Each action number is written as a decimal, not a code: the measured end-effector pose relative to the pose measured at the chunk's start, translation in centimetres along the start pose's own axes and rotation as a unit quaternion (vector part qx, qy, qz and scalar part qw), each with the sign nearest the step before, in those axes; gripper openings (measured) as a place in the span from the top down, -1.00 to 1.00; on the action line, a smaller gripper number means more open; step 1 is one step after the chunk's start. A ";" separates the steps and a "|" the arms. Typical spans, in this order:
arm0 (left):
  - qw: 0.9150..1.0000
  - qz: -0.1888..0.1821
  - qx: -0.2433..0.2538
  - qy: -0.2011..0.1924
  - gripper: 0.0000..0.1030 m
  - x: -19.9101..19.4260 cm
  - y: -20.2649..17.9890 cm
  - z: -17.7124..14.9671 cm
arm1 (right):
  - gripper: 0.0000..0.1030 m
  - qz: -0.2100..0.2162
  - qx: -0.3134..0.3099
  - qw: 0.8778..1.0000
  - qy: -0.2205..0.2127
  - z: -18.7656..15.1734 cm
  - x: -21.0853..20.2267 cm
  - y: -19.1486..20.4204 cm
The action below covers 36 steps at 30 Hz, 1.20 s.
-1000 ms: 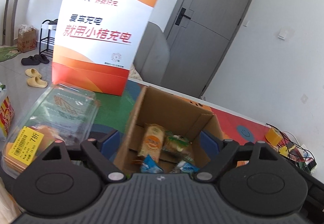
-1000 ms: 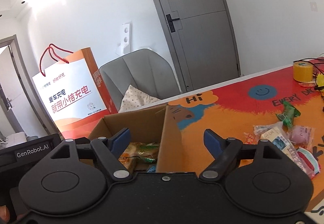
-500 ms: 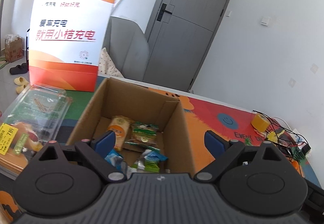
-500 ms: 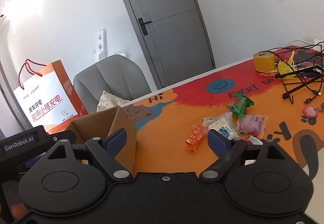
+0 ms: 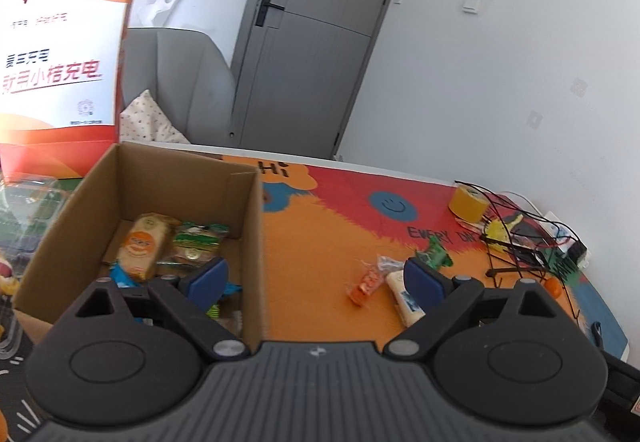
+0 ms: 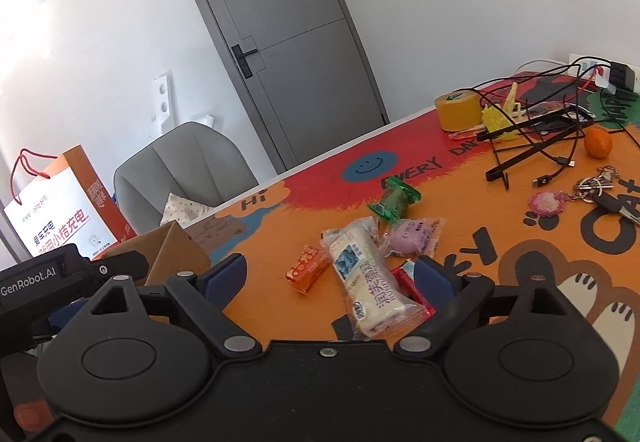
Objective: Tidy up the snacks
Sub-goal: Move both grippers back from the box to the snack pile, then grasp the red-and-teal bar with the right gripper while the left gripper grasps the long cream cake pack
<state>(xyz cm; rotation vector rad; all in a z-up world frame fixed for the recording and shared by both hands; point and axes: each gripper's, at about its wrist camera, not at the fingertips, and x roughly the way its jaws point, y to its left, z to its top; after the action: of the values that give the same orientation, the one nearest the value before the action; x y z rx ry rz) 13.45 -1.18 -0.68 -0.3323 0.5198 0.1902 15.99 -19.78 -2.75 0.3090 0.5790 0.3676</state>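
Observation:
The open cardboard box (image 5: 248,226) holds an orange biscuit pack (image 5: 142,246), a green pack (image 5: 196,242) and several smaller snacks. My left gripper (image 5: 316,278) is open and empty, straddling the box's right wall. Loose snacks lie on the orange mat: a small orange packet (image 6: 306,269), a long white wafer pack (image 6: 366,278), a purple packet (image 6: 408,238), a green candy (image 6: 394,200) and a red packet (image 6: 408,286). My right gripper (image 6: 330,274) hovers over them with its jaws opening. The white pack lies between its fingers in view, untouched by the pads.
An orange-and-white paper bag (image 5: 60,82) stands behind the box, with a clear plastic container (image 5: 24,218) at its left. A tape roll (image 6: 458,110), a black stand with cables (image 6: 532,146), a tangerine (image 6: 598,142) and keys (image 6: 596,188) crowd the far right. A grey chair (image 6: 184,166) sits beyond the table.
Both views have swung right, from the box and paper bag toward the loose snacks on the mat. Both pairs of jaws stand a little wider.

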 end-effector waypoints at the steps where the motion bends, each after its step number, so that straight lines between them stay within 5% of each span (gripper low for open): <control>1: 1.000 -0.003 0.004 0.000 -0.82 0.1 -0.4 -0.1 | -0.77 -0.002 0.003 1.000 -0.001 0.1 -0.1 -0.4; 19: 0.999 -0.018 0.038 0.015 -0.70 4.1 -5.0 -1.2 | -0.73 -0.027 0.053 0.998 0.001 0.3 0.1 -6.7; 23: 0.998 -0.022 0.041 0.035 -0.36 5.6 -5.4 -1.5 | -0.53 -0.026 0.056 0.998 0.015 0.0 1.1 -7.5; 36: 0.996 -0.026 0.042 0.071 -0.30 8.8 -6.7 -2.6 | -0.27 -0.027 0.061 0.996 0.056 -0.9 5.0 -8.4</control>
<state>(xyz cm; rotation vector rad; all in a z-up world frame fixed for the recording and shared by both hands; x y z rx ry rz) 21.52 -7.49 -5.56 -0.2783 0.6571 0.0935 21.47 -25.00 -9.02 0.3910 0.7198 0.2988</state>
